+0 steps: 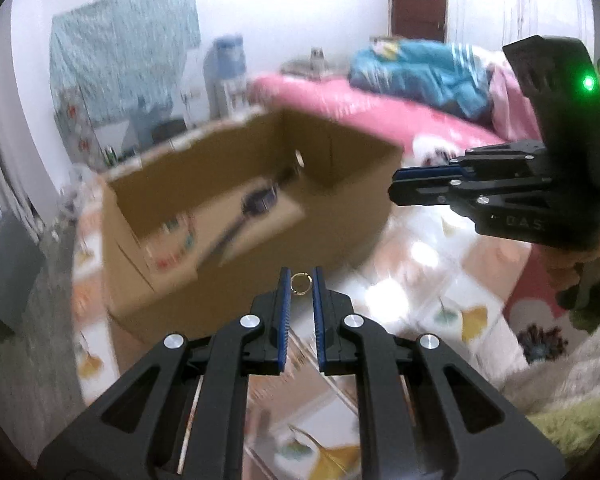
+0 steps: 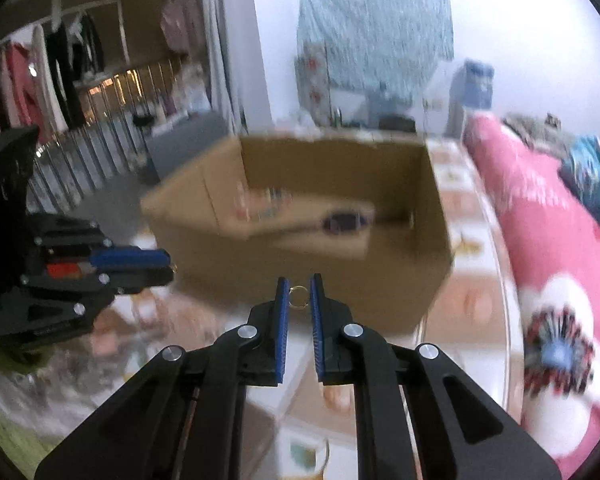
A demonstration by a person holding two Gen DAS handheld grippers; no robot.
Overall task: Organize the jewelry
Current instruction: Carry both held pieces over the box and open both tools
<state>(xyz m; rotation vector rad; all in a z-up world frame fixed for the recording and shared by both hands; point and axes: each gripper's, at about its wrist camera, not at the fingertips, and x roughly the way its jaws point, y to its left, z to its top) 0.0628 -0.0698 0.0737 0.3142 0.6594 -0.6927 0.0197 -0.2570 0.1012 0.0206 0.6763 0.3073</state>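
Observation:
In the left wrist view my left gripper (image 1: 300, 274) is shut on a small gold ring (image 1: 300, 283), pinched between the tips of its blue pads. My right gripper (image 2: 299, 285) is likewise shut on a small gold ring (image 2: 299, 295) at its tips. Both are held in the air just in front of an open cardboard box (image 1: 340, 216) (image 2: 400, 280). From the side, the right gripper (image 1: 394, 188) shows to the right of the box and the left gripper (image 2: 170, 266) to its left. Both pictures are blurred.
Inside the box lie a dark blue object (image 1: 256, 202) (image 2: 342, 222) and a folded-in flap with coloured print (image 1: 176, 240). The box stands on a glossy flower-patterned tabletop (image 1: 440, 280). A pink bed (image 2: 540, 240) lies to the right, and a clothes rail (image 2: 40, 72) at far left.

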